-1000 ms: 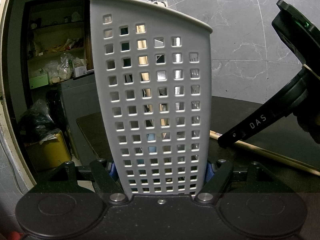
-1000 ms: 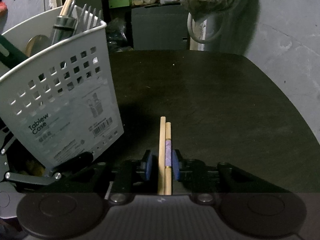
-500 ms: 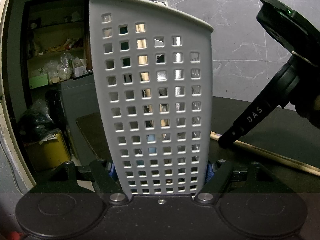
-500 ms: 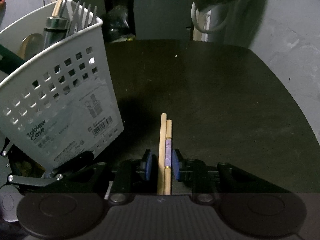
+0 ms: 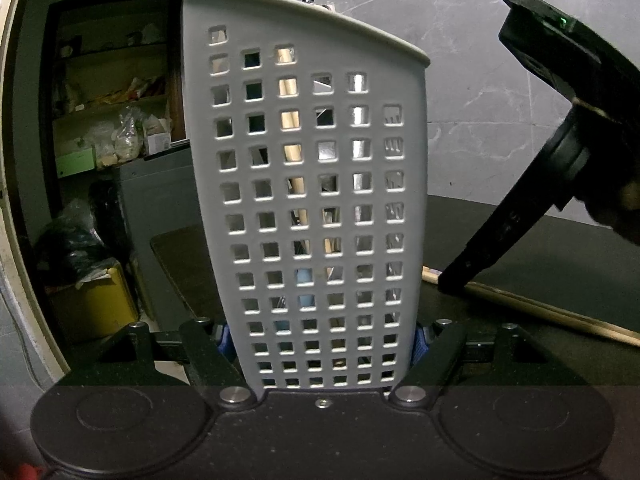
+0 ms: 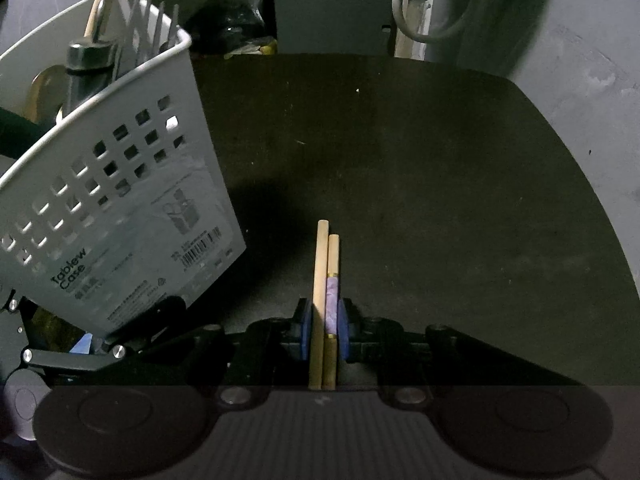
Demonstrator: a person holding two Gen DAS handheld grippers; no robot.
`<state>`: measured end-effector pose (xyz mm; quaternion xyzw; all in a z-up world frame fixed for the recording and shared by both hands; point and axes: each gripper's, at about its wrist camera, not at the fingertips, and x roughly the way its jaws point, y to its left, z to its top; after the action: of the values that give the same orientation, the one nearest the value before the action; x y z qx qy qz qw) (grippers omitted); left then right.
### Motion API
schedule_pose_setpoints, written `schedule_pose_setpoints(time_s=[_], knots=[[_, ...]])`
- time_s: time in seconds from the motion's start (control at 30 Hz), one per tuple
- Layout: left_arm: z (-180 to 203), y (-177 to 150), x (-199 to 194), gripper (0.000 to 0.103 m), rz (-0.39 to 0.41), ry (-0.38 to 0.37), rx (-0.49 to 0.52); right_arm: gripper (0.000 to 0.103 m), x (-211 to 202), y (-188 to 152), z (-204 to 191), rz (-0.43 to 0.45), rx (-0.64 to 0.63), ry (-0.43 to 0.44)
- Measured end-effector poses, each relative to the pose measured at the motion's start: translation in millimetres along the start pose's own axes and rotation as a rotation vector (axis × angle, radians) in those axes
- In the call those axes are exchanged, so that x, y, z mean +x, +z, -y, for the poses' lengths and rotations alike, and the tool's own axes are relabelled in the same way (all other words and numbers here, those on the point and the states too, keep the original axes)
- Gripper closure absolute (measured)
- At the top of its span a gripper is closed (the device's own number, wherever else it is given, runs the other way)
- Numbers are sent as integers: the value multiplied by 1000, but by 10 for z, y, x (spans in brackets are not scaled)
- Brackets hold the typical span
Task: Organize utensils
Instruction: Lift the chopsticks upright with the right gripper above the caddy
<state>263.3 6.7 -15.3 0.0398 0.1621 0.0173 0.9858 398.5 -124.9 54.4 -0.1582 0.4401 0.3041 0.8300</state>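
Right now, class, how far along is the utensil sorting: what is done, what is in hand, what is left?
Done: forks and other utensils already stand in the grey caddy, which the left gripper clamps at its base. In hand: the right gripper is closing on a pair of chopsticks lying on the dark table. Left: lift them and drop them into the caddy.

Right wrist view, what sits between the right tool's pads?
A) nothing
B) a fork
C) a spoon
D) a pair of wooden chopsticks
D: two wooden chopsticks, one with a purple band, lie side by side between the closing blue pads of the right tool, tips over the dark table.
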Motion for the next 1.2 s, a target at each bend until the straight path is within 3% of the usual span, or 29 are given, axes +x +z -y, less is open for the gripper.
schedule_pose_setpoints(time_s=[0.17,0.27,0.4,0.83,1.2], knots=[[-16,-20,-5,27,6,-5,-6,90,53,-24,-65,54,-24,-38],[-23,-25,-10,27,4,-4,-1,90,29,-58,225,83,142,85],[-20,-17,-2,27,3,-2,-6,89,-76,-199,532,213,289,170],[54,11,-12,27,-2,11,6,89,-449,-730,636,551,342,291],[62,14,-17,27,-2,12,7,88,-663,-731,624,665,352,306]])
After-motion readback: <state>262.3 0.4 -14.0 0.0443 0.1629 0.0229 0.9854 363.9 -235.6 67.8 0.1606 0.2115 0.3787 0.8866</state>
